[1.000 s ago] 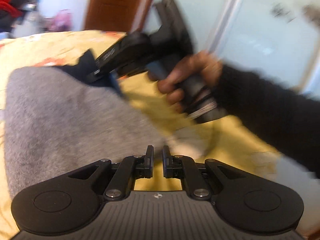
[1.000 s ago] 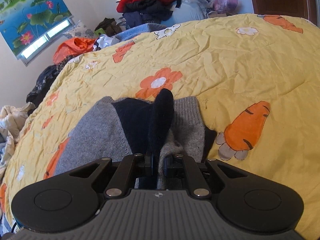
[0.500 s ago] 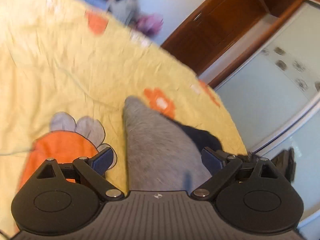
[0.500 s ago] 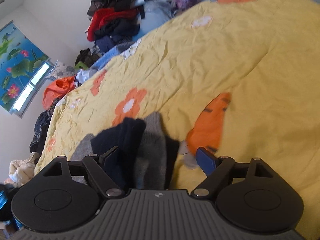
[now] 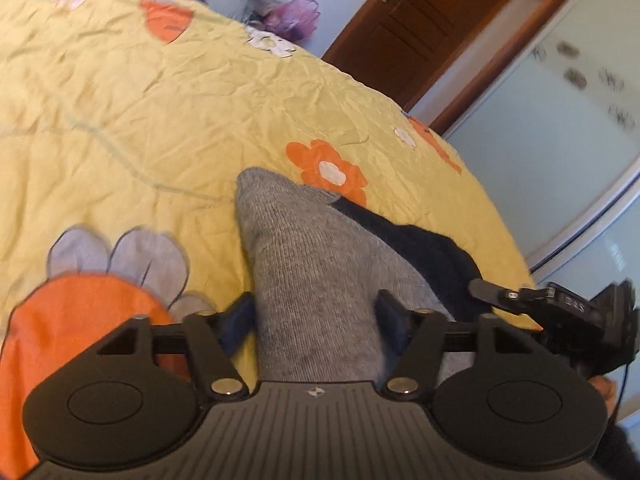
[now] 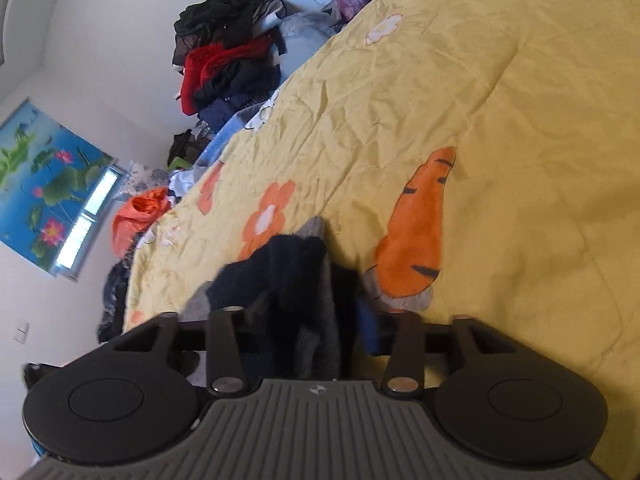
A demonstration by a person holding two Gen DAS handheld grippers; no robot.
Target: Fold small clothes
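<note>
Both tongs, clenched a second ago, are now released. Left tongs (image 5: 316, 312) straddle the grey end of the sock (image 5: 312, 280) lying on the yellow bedspread (image 5: 120, 100); right tongs (image 6: 312, 316) straddle its navy end (image 6: 296, 264) (gripping nothing). Sock looks part-folded, navy layer over grey. To do the next fold well, each side likely needs to pinch both layers near the edge, lift low, and lay ends flush so layers don't slide apart.
</note>
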